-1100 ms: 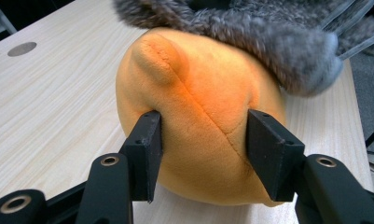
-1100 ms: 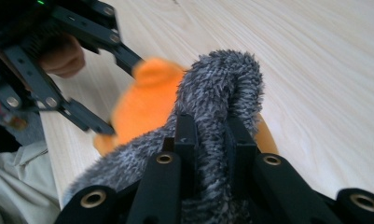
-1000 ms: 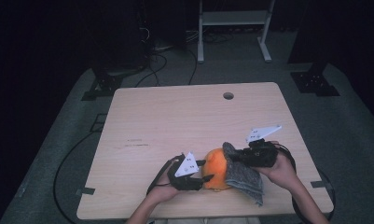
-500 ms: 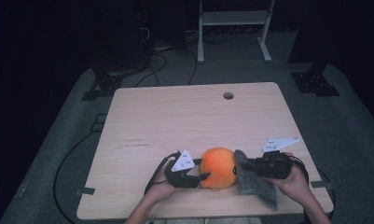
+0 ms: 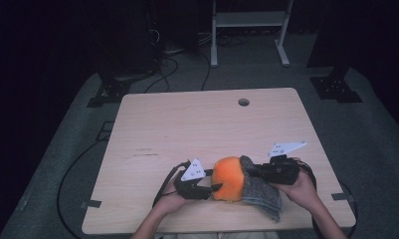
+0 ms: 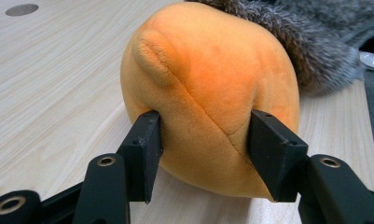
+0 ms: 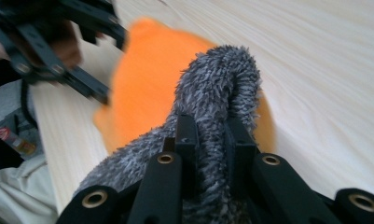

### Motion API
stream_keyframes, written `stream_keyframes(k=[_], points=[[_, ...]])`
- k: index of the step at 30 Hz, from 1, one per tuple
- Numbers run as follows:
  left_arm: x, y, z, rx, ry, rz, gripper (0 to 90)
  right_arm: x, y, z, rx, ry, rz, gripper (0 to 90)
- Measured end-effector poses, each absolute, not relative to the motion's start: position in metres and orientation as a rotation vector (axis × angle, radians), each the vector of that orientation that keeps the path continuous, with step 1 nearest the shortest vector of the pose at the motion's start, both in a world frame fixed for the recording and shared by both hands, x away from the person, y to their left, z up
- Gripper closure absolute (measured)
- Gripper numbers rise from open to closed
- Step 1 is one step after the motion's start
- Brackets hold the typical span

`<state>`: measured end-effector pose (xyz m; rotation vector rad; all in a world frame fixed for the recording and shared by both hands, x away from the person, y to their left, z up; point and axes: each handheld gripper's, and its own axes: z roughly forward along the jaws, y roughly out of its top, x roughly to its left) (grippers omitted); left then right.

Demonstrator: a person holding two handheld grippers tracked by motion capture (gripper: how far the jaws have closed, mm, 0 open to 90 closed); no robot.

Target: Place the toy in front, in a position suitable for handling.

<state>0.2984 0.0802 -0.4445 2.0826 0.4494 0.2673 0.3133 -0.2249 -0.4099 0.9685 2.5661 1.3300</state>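
Note:
An orange plush ball [image 5: 228, 178] lies near the table's front edge. My left gripper [image 5: 214, 186] is shut on it from the left, and both pads dent its near side [image 6: 208, 88]. A grey fuzzy fabric [image 5: 260, 191] drapes against the ball's right side and spreads toward the front edge. From the right, my right gripper [image 5: 250, 171] is shut on a fold of that fabric [image 7: 217, 88], which rises between its jaws [image 7: 208, 135]. The orange ball [image 7: 142, 79] sits just behind the fold, with my left gripper [image 7: 105, 70] on its far side.
The wooden table [image 5: 187, 124] has a round cable hole [image 5: 244, 102] at its back right. The front edge runs close under both hands. Beyond the table, a white stand [image 5: 247, 20] and cables sit on the dark floor.
My right gripper has shifted right and down a little with the grey fabric still in it. The left gripper and the ball have stayed about where they were.

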Motion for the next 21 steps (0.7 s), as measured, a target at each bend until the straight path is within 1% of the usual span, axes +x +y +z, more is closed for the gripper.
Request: stream_keyframes(k=[7,10,14,15,18,21], points=[[0.299,0.081,-0.446,2.087,0.470,0.274,44.8,0.309,-0.252,-0.429,1.096,2.574,1.213,78.0],[0.302,0.083,-0.447,2.079,0.499,0.268,44.1,0.294,-0.250,-0.419,1.047,2.561,1.270,78.1],[0.304,0.082,-0.447,2.081,0.526,0.274,42.8,0.281,-0.228,-0.401,0.906,2.564,1.317,77.9],[0.304,0.082,-0.444,2.093,0.525,0.288,41.4,0.282,-0.225,-0.400,0.888,2.569,1.299,77.9],[0.304,0.086,-0.437,2.060,0.524,0.304,32.1,0.294,-0.217,-0.405,0.892,2.572,1.248,77.9],[0.304,0.091,-0.434,2.024,0.455,0.315,27.7,0.306,-0.221,-0.408,0.940,2.546,1.238,77.9]])
